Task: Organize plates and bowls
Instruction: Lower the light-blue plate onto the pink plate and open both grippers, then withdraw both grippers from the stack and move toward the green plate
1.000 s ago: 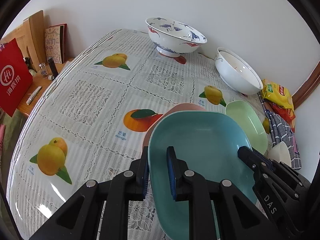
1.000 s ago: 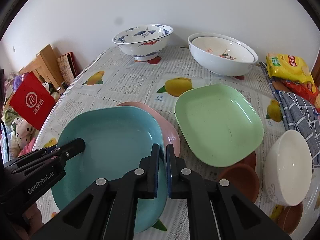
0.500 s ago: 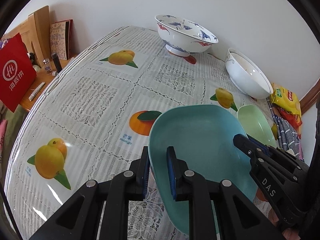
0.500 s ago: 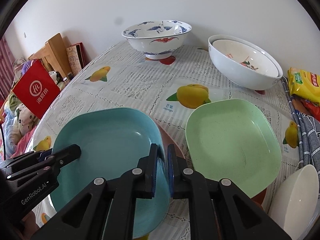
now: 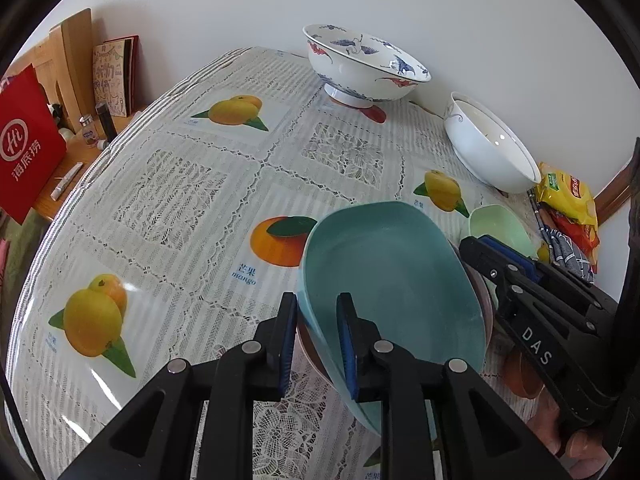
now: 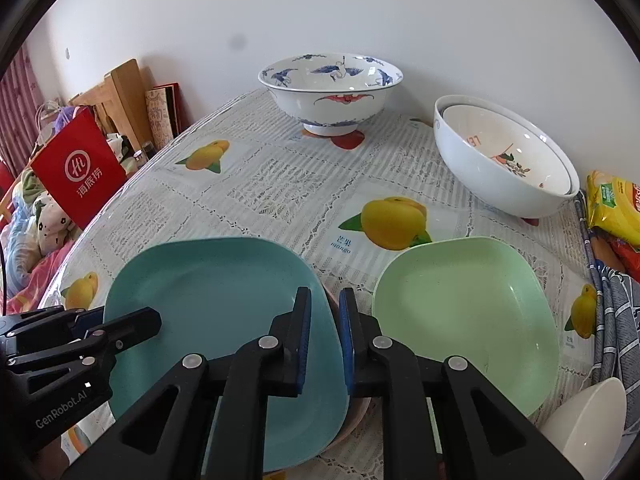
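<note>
Teal plate (image 6: 224, 320) now atop pink plate (image 6: 356, 412).

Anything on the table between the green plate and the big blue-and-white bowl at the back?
Nothing stands between the green plate and the blue-and-white bowl: only tablecloth with a printed mango, seen in the right wrist view.

White wall (image 6: 360, 8) (plain), wooden furniture (image 6: 120, 96).

Room's bright with soft, even daylight and hardly any hard shadows. There's a bit of glare on the glossy tablecloth (image 5: 120, 392) and the white bowl (image 6: 540, 184). Heavy fisheye bend, black corners, everything mostly sharp.
</note>
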A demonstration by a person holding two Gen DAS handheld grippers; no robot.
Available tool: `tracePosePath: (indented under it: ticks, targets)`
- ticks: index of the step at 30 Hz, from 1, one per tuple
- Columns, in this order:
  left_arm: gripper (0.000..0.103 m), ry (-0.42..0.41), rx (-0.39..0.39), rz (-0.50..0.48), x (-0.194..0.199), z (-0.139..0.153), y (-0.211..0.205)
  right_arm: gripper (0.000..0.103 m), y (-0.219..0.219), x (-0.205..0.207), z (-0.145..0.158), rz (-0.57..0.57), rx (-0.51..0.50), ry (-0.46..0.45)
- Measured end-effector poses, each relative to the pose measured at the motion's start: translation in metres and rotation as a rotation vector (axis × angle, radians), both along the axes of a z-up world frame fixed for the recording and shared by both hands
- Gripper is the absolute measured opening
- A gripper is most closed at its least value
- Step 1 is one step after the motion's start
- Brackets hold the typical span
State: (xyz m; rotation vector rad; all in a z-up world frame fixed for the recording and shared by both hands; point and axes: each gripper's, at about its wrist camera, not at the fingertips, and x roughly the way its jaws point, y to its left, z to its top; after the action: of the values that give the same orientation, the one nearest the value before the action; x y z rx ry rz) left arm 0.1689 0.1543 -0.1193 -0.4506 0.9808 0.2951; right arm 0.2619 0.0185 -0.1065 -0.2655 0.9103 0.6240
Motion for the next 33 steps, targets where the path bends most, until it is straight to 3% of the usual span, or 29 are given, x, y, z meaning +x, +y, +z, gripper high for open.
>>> tracePosePath:
  ticks: [2,4,12,14,16,22,25,33]
  targets:
    - [0.021,0.004,-0.003,-0.005,-0.003,0.000,-0.001,0.028,-0.004,-0.003,0.007,-0.015,0.003,-0.019]
    - [0.022,0.012,-0.004,-0.005,-0.007,0.000,-0.003,0.032,-0.011,-0.007,0.013,-0.031,0.013,-0.031]
    - [0.033,0.048,-0.009,-0.031,-0.023,0.002,-0.013,0.033,-0.043,-0.034,0.024,-0.088,0.026,-0.031]
    - [0.044,0.052,-0.002,-0.039,-0.026,0.004,-0.016,0.034,-0.050,-0.041,0.023,-0.102,0.032,-0.026]
    - [0.049,0.050,0.014,-0.047,-0.030,0.006,-0.021,0.034,-0.055,-0.049,0.022,-0.109,0.040,-0.017]
    - [0.048,0.039,0.004,-0.044,-0.037,0.008,-0.028,0.034,-0.073,-0.070,0.015,-0.128,0.036,0.001]
    - [0.034,0.015,0.005,-0.039,-0.036,0.007,-0.032,0.034,-0.083,-0.076,0.012,-0.145,0.042,0.014]
    - [0.027,0.040,0.041,-0.055,-0.021,-0.002,-0.035,0.034,-0.098,-0.077,0.004,-0.188,0.036,0.038]
